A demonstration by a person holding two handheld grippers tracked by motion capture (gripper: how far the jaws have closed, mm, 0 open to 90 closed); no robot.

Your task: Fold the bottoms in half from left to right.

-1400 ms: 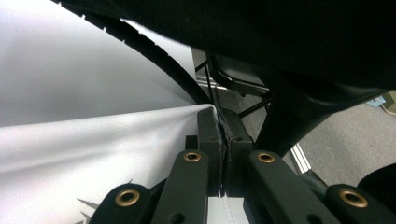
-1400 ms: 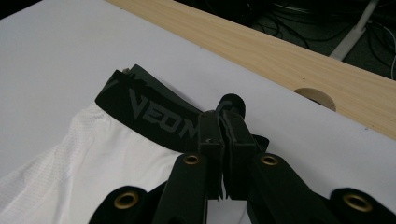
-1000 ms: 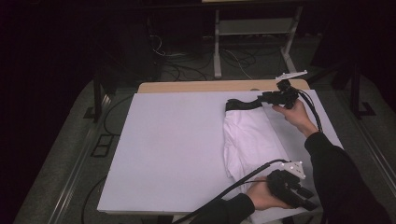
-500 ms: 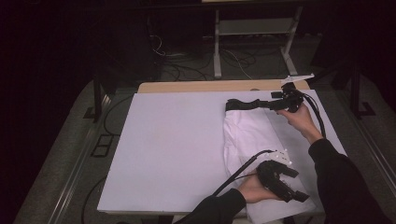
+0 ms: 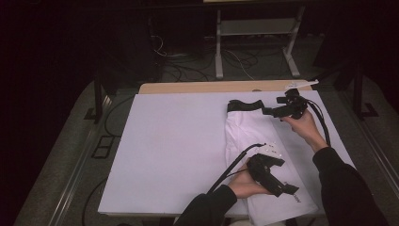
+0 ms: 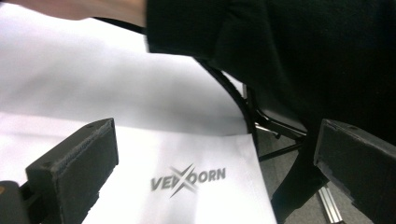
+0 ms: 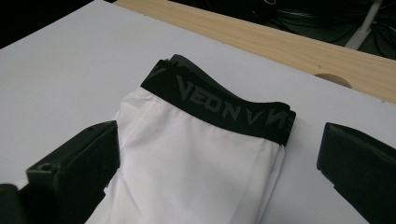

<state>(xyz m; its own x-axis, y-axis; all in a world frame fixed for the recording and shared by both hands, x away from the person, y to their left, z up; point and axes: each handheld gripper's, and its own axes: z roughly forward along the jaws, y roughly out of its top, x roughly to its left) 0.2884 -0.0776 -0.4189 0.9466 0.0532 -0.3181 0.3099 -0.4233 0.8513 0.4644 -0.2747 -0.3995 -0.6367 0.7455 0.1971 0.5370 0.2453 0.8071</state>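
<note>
The white shorts (image 5: pixel 256 155) lie folded lengthwise on the white sheet (image 5: pixel 174 150) that covers the table, toward its right side, with the black waistband (image 5: pixel 243 105) at the far end and the printed leg hem at the near edge. Both grippers have just been opening their jaws, and nothing sits between either pair.

The right gripper (image 5: pixel 275 111) hovers just beside the waistband, at its right end, jaws spread wide. In the right gripper view the waistband (image 7: pixel 219 108) lies flat and doubled ahead of the jaws, its lettering plain to read. The left gripper (image 5: pixel 288 189) hangs over the near end of the shorts, jaws equally wide; in the left gripper view the logo (image 6: pixel 187 178) on the hem shows between the jaws, with the cloth lying smooth under them.

The step in hand looks like letting go after a lengthwise fold and setting up for the next one. To do it well, I would have both hands lift clear straight off the shorts, so no jaw drags the top layer and undoes the crease. For a crosswise fold, each gripper should come down on a corner of the hem end of the shorts, pinch all layers together, and carry that end evenly toward the waistband. Uneven lifting would skew the edges.
</note>
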